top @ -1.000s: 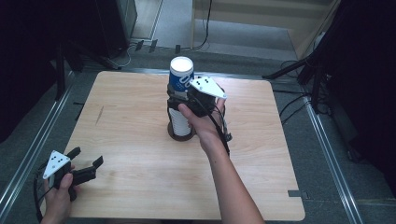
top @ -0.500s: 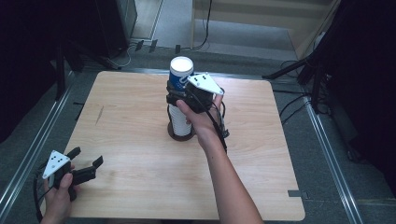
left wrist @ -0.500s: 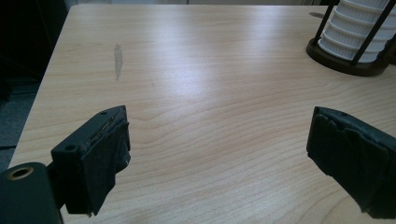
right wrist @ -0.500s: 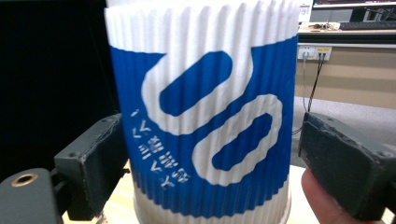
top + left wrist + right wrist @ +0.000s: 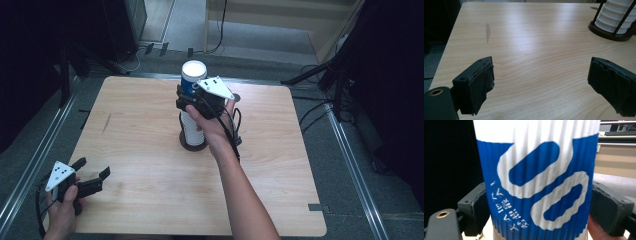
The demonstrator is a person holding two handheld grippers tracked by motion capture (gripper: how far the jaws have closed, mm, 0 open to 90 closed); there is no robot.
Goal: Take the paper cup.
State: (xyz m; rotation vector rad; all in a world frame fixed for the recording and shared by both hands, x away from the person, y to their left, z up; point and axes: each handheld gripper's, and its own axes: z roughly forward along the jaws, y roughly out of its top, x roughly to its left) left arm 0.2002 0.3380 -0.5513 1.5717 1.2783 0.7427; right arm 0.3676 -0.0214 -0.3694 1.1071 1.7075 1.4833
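A wooden table (image 5: 150,150) is seen from above, with dark floor around it. Near the table's centre, slightly toward 12 o'clock, a stack of white cups (image 5: 190,127) is held upright in a dark wire holder (image 5: 193,145). On top of the stack a blue-and-white ribbed cup (image 5: 192,77) is seated, upright.

The right gripper (image 5: 192,102) is placed at this top cup, the hand reaching in from 6 o'clock. In the right gripper view the cup (image 5: 536,182) is seen between the two black pads (image 5: 477,207), one at 9 o'clock and one at 3 o'clock of its wall. The jaws have just been closing, and both pads are shown against the cup's sides, so it is gripped about half open around the cup.

The left gripper (image 5: 92,180) is held low at the table's 7 o'clock corner, well apart from the stack. In the left gripper view its jaws are spread wide, with only bare table (image 5: 536,62) between them; nothing is held. The holder's base (image 5: 610,33) is seen at 2 o'clock.
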